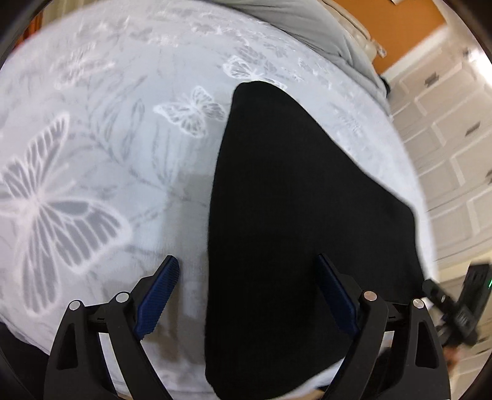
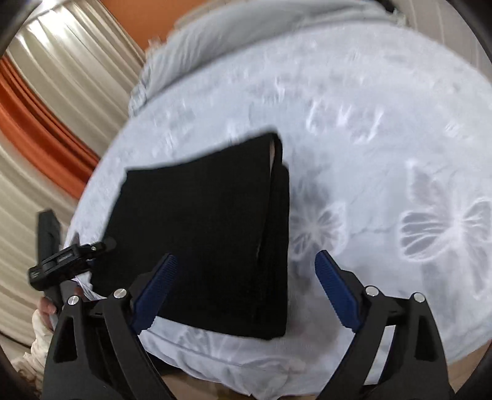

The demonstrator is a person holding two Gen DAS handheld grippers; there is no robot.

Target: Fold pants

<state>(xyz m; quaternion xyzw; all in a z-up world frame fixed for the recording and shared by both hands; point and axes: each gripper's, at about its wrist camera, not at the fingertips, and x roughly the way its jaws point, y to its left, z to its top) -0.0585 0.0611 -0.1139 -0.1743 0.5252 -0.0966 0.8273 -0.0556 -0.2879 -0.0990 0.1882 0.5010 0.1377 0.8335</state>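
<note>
Black pants (image 1: 292, 215) lie folded flat on a white bedspread with grey butterflies (image 1: 92, 154). In the right wrist view the pants (image 2: 200, 230) show as a folded stack with layered edges on its right side. My left gripper (image 1: 247, 264) is open and empty, hovering above the pants' left edge. My right gripper (image 2: 246, 261) is open and empty, hovering above the near part of the folded pants. The other gripper shows at the right edge of the left wrist view (image 1: 461, 304) and at the left of the right wrist view (image 2: 61, 258).
A grey pillow (image 1: 307, 27) lies at the head of the bed. White drawers (image 1: 446, 138) stand beside the bed. Beige and orange curtains (image 2: 46, 123) hang on the other side. The bed's near edge (image 2: 215, 363) is just below the pants.
</note>
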